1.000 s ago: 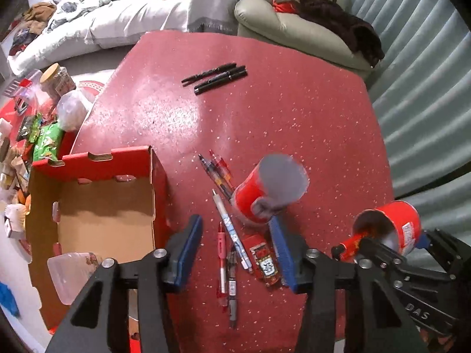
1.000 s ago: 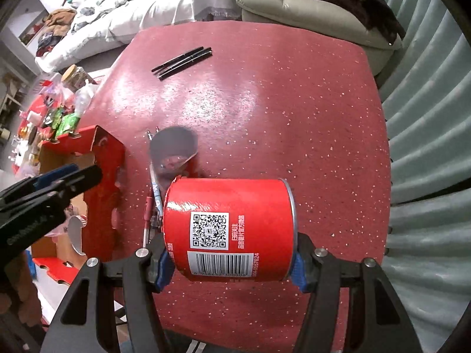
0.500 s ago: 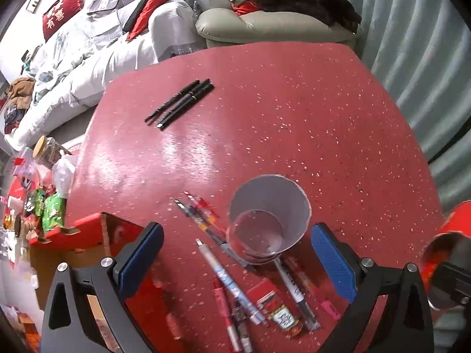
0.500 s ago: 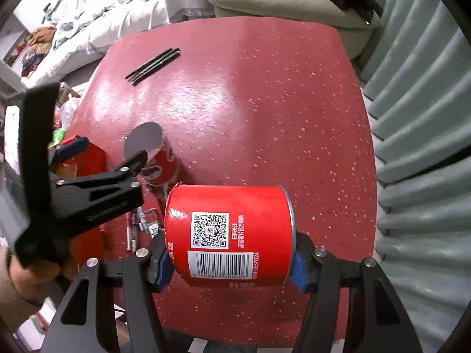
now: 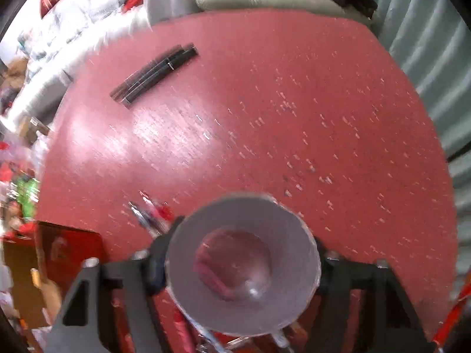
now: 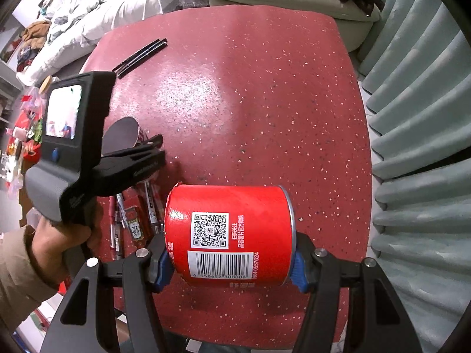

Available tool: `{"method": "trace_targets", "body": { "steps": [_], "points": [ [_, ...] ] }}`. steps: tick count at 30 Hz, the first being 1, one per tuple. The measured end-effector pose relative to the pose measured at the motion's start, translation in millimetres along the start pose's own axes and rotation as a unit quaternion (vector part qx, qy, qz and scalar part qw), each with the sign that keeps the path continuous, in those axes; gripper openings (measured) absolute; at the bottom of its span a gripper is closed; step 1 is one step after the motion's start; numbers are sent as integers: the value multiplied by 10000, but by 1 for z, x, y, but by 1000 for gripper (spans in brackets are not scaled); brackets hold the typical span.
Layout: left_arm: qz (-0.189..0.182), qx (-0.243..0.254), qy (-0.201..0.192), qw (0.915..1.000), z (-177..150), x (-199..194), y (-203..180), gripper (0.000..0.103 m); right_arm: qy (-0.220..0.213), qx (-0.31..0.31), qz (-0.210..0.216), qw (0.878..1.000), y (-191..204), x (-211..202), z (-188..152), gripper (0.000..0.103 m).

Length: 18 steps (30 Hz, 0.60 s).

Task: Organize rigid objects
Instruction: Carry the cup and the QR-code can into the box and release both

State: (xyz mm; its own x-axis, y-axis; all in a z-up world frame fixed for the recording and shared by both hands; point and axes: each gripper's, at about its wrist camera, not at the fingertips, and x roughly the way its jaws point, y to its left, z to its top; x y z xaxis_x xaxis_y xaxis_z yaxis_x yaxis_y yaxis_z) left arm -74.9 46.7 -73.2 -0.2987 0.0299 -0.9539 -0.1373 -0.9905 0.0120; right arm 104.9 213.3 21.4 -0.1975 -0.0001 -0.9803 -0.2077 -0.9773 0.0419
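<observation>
While right tool (image 6: 232, 264) clamps can (image 6: 226, 232), left tool (image 5: 241, 267) closing round cup (image 5: 241, 264).

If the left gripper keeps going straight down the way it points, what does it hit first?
The open cup already sits between the left gripper's closing jaws, so its fingers slide down the cup's sides, probably reaching the pens and red table beneath. Depth is unclear in the blur.

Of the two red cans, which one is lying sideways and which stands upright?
The can with the QR code, in the right hand-held gripper, is sideways. The open can between the left hand-held gripper's fingers stands upright.
</observation>
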Motion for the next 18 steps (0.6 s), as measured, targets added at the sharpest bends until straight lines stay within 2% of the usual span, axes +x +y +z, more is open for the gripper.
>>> {"method": "trace_targets", "body": {
  "steps": [6, 12, 18],
  "points": [
    [-311, -241, -19, 9992, -3, -22, 7, 68, -92, 26, 25, 10000, 0, -3, 3, 66],
    [-493, -466, -359, 9971, -10, -70, 13, 68, -233, 13, 4, 9997, 5, -12, 7, 66],
    [-649, -976, -580, 9914, -21, -111, 40, 68, -426, -84, 49, 9990, 22, -27, 15, 66]
  ]
}}
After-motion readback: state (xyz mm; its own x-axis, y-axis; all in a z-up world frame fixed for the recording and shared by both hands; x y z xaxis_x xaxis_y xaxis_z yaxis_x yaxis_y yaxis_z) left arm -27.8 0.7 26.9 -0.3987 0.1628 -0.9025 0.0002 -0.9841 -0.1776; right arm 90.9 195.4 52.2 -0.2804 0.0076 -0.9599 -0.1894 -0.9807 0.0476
